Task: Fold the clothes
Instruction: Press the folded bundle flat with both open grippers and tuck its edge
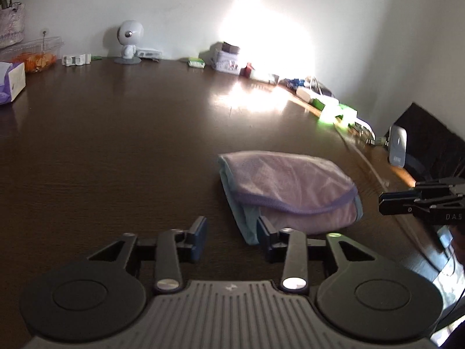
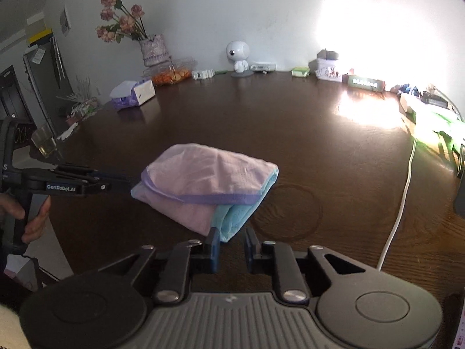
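A folded garment (image 1: 290,192) of lilac mesh with purple trim and a light blue layer lies on the dark wooden table (image 1: 116,145). My left gripper (image 1: 232,232) is open at its near-left blue corner; the right fingertip (image 1: 263,229) is right by the cloth. In the right wrist view the same garment (image 2: 209,180) lies ahead, and my right gripper (image 2: 231,244) is open just short of its blue corner. The left gripper (image 2: 128,183) comes in from the left, held by a hand (image 2: 35,218), its tip at the garment's edge. The right gripper (image 1: 389,203) shows at the right edge.
A white cable (image 2: 398,212) runs across the table's right side. Along the wall stand a white robot figurine (image 2: 238,58), small boxes (image 2: 328,69), a vase of flowers (image 2: 154,49) and a tissue box (image 2: 133,93). A glass (image 2: 45,142) sits at the left table edge.
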Demonstrator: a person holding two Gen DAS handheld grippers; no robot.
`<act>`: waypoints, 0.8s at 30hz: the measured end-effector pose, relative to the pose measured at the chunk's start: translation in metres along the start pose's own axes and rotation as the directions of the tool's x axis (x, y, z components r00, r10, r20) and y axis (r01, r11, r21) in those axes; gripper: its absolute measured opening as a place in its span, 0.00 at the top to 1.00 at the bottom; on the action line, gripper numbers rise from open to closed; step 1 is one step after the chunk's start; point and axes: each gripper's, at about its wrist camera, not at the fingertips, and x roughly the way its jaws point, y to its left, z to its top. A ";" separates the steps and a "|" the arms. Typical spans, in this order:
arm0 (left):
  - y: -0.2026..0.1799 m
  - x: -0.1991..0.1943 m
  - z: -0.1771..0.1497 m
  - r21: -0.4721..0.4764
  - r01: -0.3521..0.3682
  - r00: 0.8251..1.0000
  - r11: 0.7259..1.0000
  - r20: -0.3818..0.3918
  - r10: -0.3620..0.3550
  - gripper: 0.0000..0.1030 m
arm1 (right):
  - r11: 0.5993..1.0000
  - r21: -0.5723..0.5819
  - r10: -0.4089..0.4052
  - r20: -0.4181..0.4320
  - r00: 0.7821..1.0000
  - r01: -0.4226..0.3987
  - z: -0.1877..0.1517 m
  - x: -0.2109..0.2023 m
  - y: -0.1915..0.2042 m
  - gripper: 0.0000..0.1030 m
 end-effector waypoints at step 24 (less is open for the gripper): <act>-0.035 0.065 0.008 0.100 -0.040 0.997 0.994 -0.056 0.045 0.42 | 0.995 0.046 -0.089 -0.020 0.996 0.089 0.011 0.058 0.018 0.73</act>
